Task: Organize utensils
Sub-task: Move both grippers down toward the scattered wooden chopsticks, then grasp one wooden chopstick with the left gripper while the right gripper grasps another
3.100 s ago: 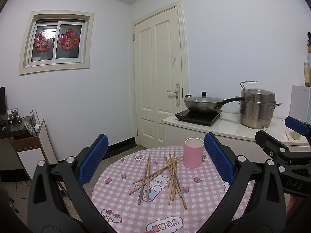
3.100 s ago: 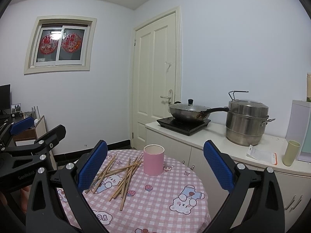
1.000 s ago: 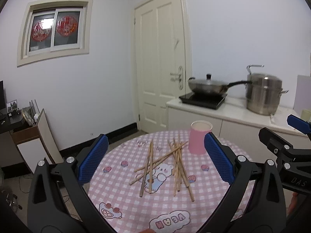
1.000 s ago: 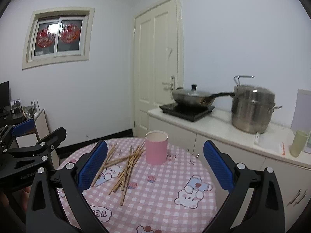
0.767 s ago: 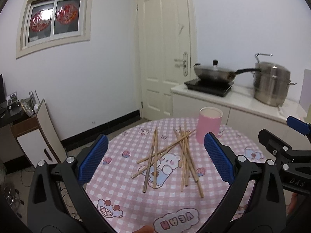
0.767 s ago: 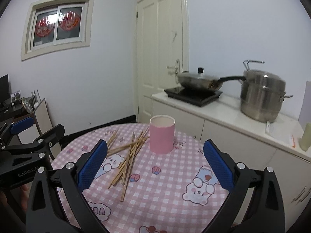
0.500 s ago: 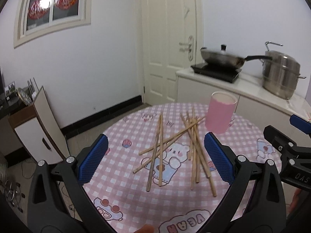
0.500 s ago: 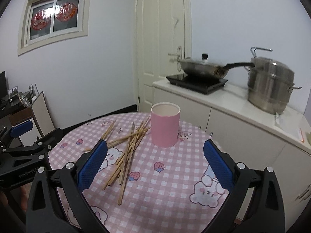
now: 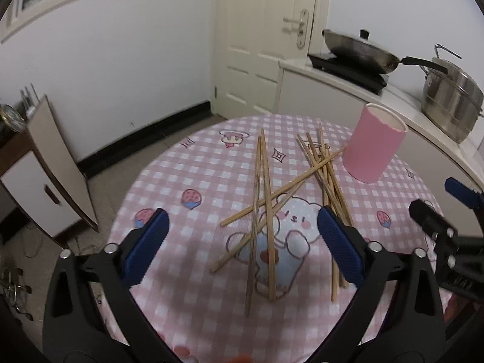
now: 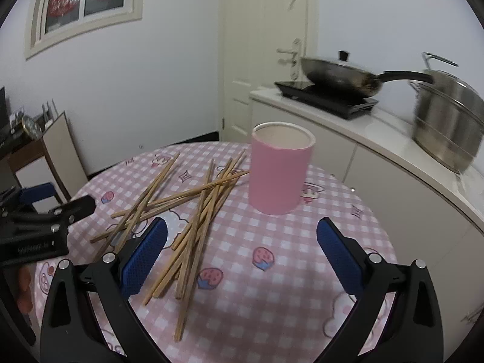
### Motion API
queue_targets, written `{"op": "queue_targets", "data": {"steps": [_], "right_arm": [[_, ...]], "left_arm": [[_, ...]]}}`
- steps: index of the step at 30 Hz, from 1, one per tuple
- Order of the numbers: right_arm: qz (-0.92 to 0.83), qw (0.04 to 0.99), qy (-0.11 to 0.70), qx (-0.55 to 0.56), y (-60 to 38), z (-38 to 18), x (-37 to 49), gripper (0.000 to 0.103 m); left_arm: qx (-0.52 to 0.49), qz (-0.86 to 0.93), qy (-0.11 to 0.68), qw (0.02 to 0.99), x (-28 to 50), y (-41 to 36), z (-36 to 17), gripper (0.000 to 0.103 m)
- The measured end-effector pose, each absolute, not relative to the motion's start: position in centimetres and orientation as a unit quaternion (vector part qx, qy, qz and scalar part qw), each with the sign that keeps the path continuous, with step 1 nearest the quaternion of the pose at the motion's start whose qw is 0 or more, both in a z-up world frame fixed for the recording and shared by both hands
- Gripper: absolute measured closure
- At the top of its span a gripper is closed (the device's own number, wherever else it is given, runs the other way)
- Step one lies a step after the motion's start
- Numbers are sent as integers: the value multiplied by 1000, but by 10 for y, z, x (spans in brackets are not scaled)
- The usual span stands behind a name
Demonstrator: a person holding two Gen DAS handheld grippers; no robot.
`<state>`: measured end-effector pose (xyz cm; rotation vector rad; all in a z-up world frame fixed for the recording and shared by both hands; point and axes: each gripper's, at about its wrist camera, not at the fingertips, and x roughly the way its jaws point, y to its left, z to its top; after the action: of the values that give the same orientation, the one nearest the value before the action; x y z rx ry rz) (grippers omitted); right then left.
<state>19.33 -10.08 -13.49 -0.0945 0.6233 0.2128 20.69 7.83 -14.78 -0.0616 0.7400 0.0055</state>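
Task barely starting: chopsticks (image 9: 266, 199) are lying scattered mid-frame, pink cup (image 10: 279, 169) standing empty; left gripper (image 9: 242, 242), jaws just narrowing slightly, and right gripper (image 10: 242, 248) gaping wide, holding nothing.

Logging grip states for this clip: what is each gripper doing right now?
Left gripper: open, just closing slightly, nothing between its fingers.
Right gripper: open, holding nothing.

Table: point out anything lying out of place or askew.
The wooden chopsticks lie loose on the pink checked tablecloth, crossing one another at odd angles in a scattered heap. The pink holder stands upright beside them, with no chopsticks showing above its rim. Nothing looks spilled or broken.
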Motion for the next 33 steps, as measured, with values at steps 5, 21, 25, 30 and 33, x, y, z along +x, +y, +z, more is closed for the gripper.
{"op": "queue_targets", "data": {"steps": [5,21,25,30,33], "right_arm": [[130,934,326,-60,-78,-145,223,22],[147,922,354,-60,-47,-158,289,35],[147,922,355,-56,-48,-160,293,35],[150,919,361,-49,-50,-162,299,35],[154,916,367,-44,-50,-165,302,35]], "left_arm": [[-14,-18,402,915,252,79,-163,27],[15,-44,462,886,323,83,-199,46],[18,-40,470,881,335,83,-205,46],[28,-41,482,875,350,78,-211,58],[20,-46,487,872,358,78,-212,67]]}}
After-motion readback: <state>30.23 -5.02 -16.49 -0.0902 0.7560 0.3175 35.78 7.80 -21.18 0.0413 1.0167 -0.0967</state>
